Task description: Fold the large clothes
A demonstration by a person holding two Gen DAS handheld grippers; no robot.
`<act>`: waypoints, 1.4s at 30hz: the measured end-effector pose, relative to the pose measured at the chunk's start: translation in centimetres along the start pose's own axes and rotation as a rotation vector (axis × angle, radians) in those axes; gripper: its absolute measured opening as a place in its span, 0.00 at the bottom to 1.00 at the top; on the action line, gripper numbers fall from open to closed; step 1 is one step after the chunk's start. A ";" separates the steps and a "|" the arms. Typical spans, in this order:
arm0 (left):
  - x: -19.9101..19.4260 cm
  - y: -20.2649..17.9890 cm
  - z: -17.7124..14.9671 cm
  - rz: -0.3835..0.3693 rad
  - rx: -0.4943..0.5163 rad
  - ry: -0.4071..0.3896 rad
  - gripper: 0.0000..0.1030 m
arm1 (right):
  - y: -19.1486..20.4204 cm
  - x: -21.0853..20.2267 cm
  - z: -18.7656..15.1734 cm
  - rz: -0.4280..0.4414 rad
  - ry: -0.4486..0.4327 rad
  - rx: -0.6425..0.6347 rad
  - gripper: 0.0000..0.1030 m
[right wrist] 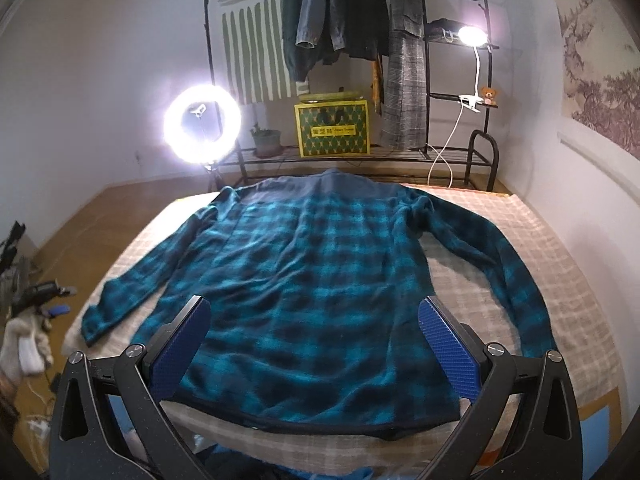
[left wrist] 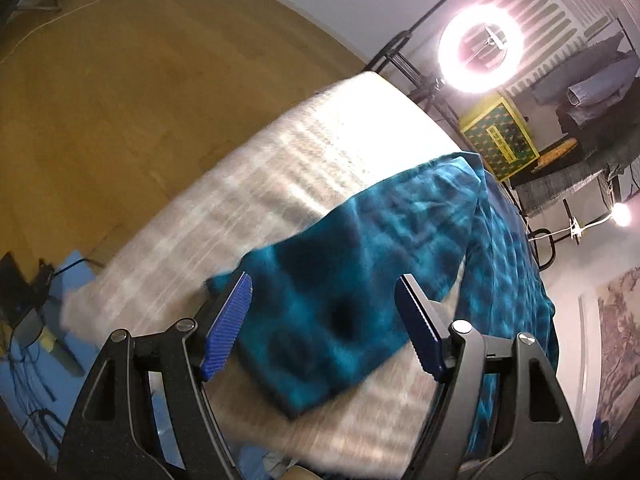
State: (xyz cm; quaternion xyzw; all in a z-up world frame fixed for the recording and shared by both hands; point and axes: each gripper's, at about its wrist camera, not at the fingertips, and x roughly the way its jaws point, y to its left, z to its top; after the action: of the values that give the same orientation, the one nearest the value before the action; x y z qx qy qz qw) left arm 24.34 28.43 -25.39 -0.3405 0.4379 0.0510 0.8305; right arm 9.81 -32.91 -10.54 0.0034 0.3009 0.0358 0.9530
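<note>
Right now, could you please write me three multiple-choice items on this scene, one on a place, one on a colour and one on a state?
1. Where does the glowing ring light stand in the right wrist view?
A. beyond the bed's far left corner
B. on the bed
C. by the right wall

2. What colour is the checked long-sleeved shirt?
A. red and white
B. teal and black
C. plain yellow

3. How does the shirt lie on the pale checked bed cover?
A. rolled into a ball
B. folded into a small square
C. spread flat with both sleeves out to the sides

Answers:
1 A, it shines over the floor past the far left corner.
2 B, teal squares cross dark bands.
3 C, body and sleeves lie open, unfolded.
</note>
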 end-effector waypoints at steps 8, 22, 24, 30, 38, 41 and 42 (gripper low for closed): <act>5.7 -2.7 2.8 0.098 0.108 0.035 0.75 | -1.4 1.2 -0.3 -0.034 0.039 0.010 1.00; 9.1 -3.7 2.6 0.029 0.148 0.081 0.03 | -1.4 3.3 -0.2 -0.044 0.062 -0.020 1.00; 8.3 -3.7 2.4 -0.025 0.121 0.069 0.03 | -1.2 3.4 -0.1 -0.044 0.057 -0.030 1.00; 4.7 -7.1 1.0 -0.154 0.168 0.032 0.03 | -0.7 4.8 0.0 0.009 0.078 -0.025 0.99; 0.8 -18.0 -4.1 -0.371 0.317 0.031 0.02 | 0.7 7.2 -0.6 0.126 0.137 -0.020 0.77; 0.7 -22.7 -7.6 -0.412 0.436 0.073 0.02 | 0.8 7.5 -1.2 0.143 0.153 -0.020 0.66; 1.2 -24.1 -9.0 -0.412 0.480 0.099 0.02 | 0.9 7.7 -1.3 0.147 0.160 -0.018 0.64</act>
State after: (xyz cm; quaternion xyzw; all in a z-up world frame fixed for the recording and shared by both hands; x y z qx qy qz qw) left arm 28.03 4.31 -17.23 -0.2185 0.3994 -0.2395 0.8575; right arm 15.29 -31.54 -16.01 0.0140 0.3747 0.1083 0.9207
